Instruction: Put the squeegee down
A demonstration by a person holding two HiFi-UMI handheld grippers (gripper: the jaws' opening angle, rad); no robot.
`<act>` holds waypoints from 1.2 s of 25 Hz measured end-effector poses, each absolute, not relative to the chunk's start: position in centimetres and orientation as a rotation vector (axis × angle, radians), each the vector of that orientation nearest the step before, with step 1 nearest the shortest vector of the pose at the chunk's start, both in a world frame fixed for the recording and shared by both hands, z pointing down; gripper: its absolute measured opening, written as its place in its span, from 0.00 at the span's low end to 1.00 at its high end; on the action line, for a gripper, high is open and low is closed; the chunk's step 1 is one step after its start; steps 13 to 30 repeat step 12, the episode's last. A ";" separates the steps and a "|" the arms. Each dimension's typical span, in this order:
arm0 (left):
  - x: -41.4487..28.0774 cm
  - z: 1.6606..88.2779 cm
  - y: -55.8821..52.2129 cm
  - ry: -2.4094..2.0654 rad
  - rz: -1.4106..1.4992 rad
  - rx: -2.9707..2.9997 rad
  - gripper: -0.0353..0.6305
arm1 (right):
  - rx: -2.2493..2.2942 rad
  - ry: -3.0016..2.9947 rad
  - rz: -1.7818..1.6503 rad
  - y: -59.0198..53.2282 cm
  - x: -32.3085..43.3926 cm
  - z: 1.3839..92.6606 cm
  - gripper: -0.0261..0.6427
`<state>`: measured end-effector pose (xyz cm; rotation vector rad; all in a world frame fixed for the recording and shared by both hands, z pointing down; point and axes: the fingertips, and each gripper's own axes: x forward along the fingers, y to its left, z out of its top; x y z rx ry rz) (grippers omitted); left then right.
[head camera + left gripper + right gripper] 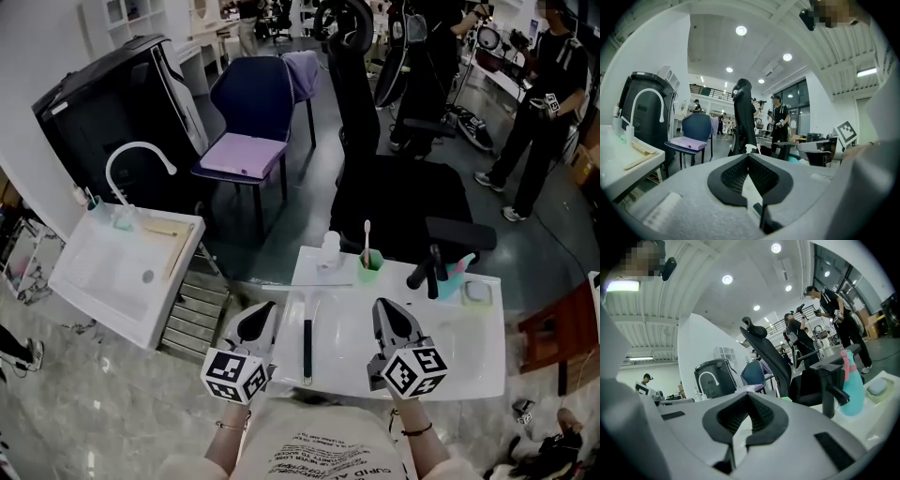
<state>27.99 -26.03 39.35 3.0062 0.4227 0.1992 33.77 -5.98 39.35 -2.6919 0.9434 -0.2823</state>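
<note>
The squeegee (307, 349), a thin black bar, lies flat in the white sink basin (347, 361) in the head view, pointing away from me. My left gripper (265, 309) hovers just left of it, apart from it, with its jaws shut on nothing. Just right of the squeegee, my right gripper (382, 305) is also shut and empty. In the left gripper view the left gripper (748, 155) has its tips meeting, and the right gripper (747, 394) looks the same in its own view. Both point roughly level across the basin.
Along the sink's back edge stand a white bottle (329, 248), a green cup with a toothbrush (369, 259), a black faucet (427, 268), a teal spray bottle (457, 270) and a sponge dish (478, 292). A black office chair (394, 187) stands behind, a second sink (122, 272) to the left.
</note>
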 end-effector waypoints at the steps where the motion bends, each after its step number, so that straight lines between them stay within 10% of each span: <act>1: 27.9 39.3 -26.1 0.419 0.199 3.008 0.09 | -2.699 0.941 -0.277 -5.9 33.7 39.3 0.05; 30: 27.5 39.4 -26.3 0.389 0.198 3.017 0.09 | -2.720 0.929 -0.275 -5.4 33.5 39.8 0.05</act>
